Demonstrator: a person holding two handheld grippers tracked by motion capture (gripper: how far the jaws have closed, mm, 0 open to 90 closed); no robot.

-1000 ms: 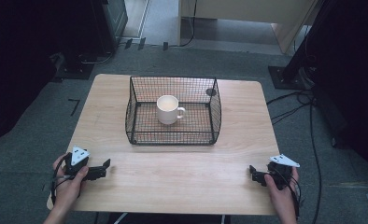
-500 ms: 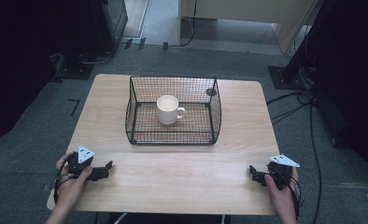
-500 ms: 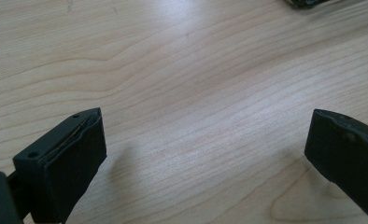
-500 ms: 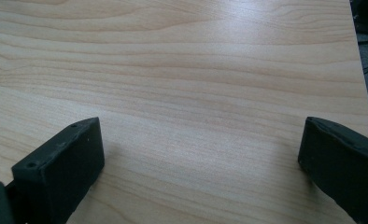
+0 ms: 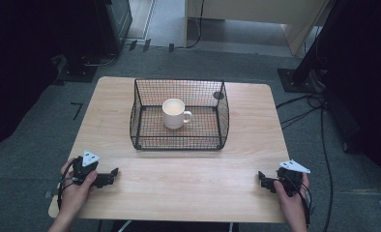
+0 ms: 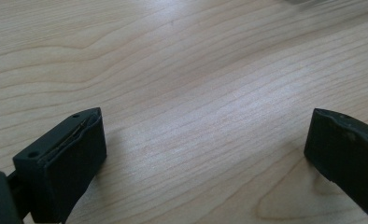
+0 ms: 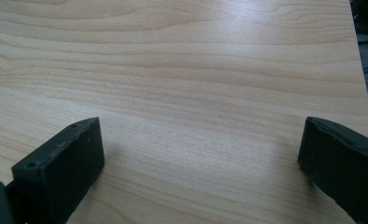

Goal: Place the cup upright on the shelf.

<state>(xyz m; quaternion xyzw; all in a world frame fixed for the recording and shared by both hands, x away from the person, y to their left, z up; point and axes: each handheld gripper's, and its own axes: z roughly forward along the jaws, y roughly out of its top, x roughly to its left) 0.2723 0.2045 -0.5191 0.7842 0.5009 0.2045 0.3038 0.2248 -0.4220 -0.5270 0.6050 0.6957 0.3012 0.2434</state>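
A white mug [image 5: 174, 113] stands upright inside a black wire basket [image 5: 138, 108] at the middle of the wooden table [image 5: 188, 174], its handle pointing right. My left gripper [image 5: 114, 173] rests low at the table's front left, held by a hand, and points right. In the left gripper view its black jaws stand wide apart over bare wood [image 6: 196, 116], with nothing between them. My right gripper [image 5: 260, 176] sits at the front right, pointing left. Its jaws are likewise wide apart over bare wood [image 7: 196, 102], so it is open.
A small dark round object [image 5: 218, 95] sits at the basket's back right corner. Cables [image 5: 319, 121] trail on the grey floor to the right of the table. Dark equipment [image 5: 106, 24] stands beyond the table's far left.
The left gripper has shifted right and slightly toward the front edge, turning a little. The right gripper, the mug and the basket have stayed put.
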